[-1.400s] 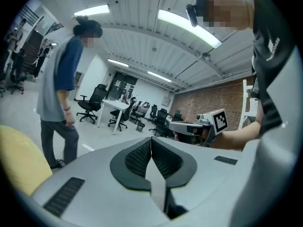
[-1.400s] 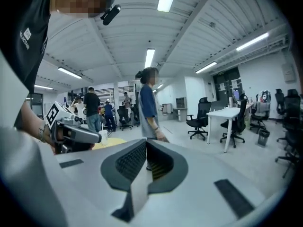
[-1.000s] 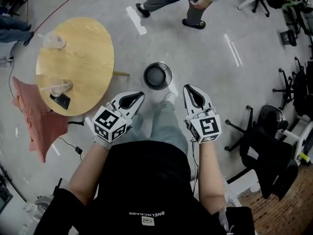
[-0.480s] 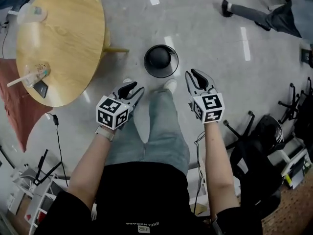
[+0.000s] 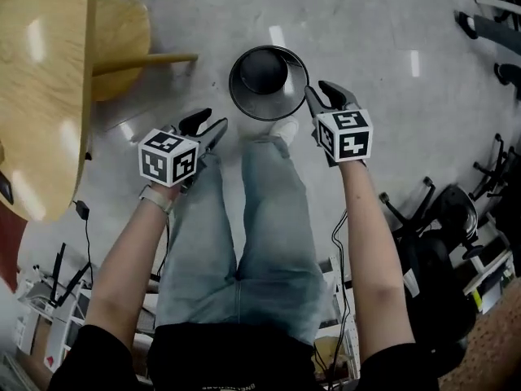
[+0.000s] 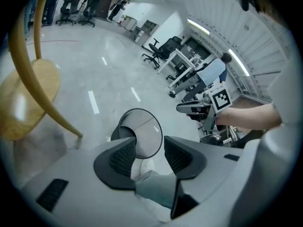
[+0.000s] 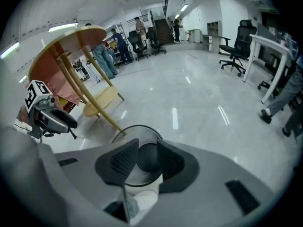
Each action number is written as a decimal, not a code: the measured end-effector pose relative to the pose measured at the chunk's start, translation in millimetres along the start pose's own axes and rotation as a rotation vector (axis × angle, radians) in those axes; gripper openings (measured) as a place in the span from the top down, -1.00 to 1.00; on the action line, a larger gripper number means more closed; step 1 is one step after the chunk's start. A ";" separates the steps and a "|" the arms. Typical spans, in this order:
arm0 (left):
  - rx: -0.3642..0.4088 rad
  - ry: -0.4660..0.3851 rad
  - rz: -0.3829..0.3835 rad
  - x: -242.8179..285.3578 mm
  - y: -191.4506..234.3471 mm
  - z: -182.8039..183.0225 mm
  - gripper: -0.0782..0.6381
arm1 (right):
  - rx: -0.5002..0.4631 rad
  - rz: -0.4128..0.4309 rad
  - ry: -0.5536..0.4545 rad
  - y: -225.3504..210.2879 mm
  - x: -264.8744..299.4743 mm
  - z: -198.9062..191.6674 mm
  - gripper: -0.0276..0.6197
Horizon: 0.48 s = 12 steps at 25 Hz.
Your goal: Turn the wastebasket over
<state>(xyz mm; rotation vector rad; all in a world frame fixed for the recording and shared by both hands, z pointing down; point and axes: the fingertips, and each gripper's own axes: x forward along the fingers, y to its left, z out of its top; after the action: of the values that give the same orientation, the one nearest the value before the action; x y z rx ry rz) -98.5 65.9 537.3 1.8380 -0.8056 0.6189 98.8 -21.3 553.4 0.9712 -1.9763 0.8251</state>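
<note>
The wastebasket (image 5: 269, 82) is a black round bin that stands upright on the grey floor, mouth up, just ahead of the person's white shoe. My left gripper (image 5: 206, 126) hangs to its lower left, apart from it, jaws opening with nothing between them. My right gripper (image 5: 326, 96) is close beside the bin's right rim, jaws also opening and empty. In the left gripper view the wastebasket (image 6: 139, 131) shows beyond the left gripper (image 6: 147, 157). In the right gripper view the wastebasket (image 7: 142, 135) lies straight past the right gripper (image 7: 147, 161).
A round wooden table (image 5: 41, 96) with slanted legs and a disc base (image 5: 122, 23) stands at left, near the bin. The person's jeans legs (image 5: 244, 218) are below the bin. Office chairs (image 5: 456, 218) crowd the right; a cable (image 5: 85, 226) runs on the floor.
Both grippers have dropped toward the floor and come nearer the wastebasket. Their jaws went from shut to apart. The head view has sunk closer to the bin.
</note>
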 end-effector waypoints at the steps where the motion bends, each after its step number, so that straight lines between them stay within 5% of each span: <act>1: 0.005 0.015 -0.013 12.1 8.5 -6.2 0.26 | 0.008 -0.008 0.017 -4.0 14.1 -8.7 0.56; 12: -0.034 0.088 0.003 136.9 86.8 -37.2 0.22 | 0.036 -0.055 0.123 -48.6 121.5 -78.5 0.49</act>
<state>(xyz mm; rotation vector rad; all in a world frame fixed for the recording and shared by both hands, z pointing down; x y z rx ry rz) -77.9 41.4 700.5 1.7664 -0.7561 0.6788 117.0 -24.7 705.0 0.9680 -1.8275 0.8711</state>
